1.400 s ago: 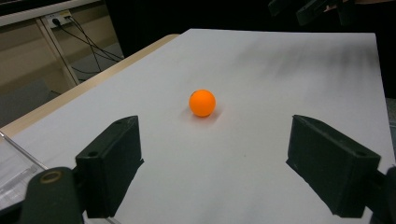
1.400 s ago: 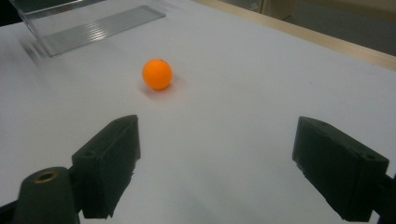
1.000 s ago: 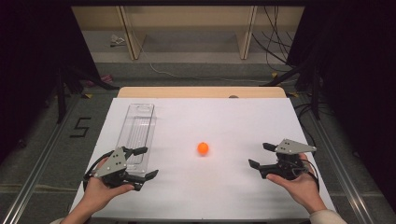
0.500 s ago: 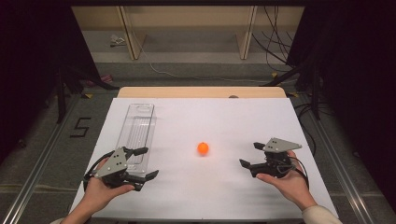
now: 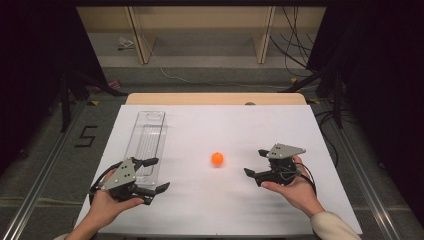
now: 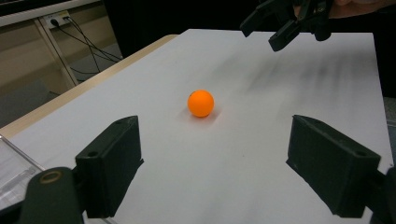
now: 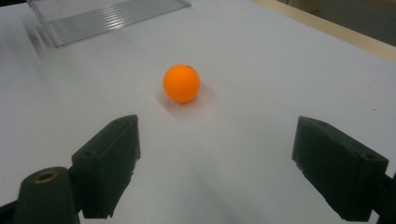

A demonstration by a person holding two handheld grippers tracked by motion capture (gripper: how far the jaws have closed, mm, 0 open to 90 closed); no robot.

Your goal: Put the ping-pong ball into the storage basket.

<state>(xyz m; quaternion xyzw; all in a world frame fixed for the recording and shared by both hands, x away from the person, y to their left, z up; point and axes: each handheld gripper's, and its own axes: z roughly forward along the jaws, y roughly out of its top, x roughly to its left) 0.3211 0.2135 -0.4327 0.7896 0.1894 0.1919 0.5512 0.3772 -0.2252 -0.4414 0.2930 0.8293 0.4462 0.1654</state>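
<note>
Small orange ball (image 5: 217, 159) at centre of white table (image 5: 220, 210), right gripper (image 5: 256, 162) at its 3 o'clock, jaws wide, left gripper (image 5: 156, 174) at 8 o'clock, jaws wide, clear ribbed plastic tray (image 5: 148, 135) at 10 o'clock.

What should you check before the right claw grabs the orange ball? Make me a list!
1. Right claw open wide enough for the ball: ok, its jaws stand far apart.
2. Orange ball lies free on the white table, nothing touching it: ok.
3. Ball lined up between the right claw's jaws: ok, a bit left of middle in the right gripper view.
4. Path from claw to ball has nothing in it: ok.
5. Left claw out of the way: ok, open, by the near end of the clear tray.
6. Ball is holding still: cannot tell.
</note>
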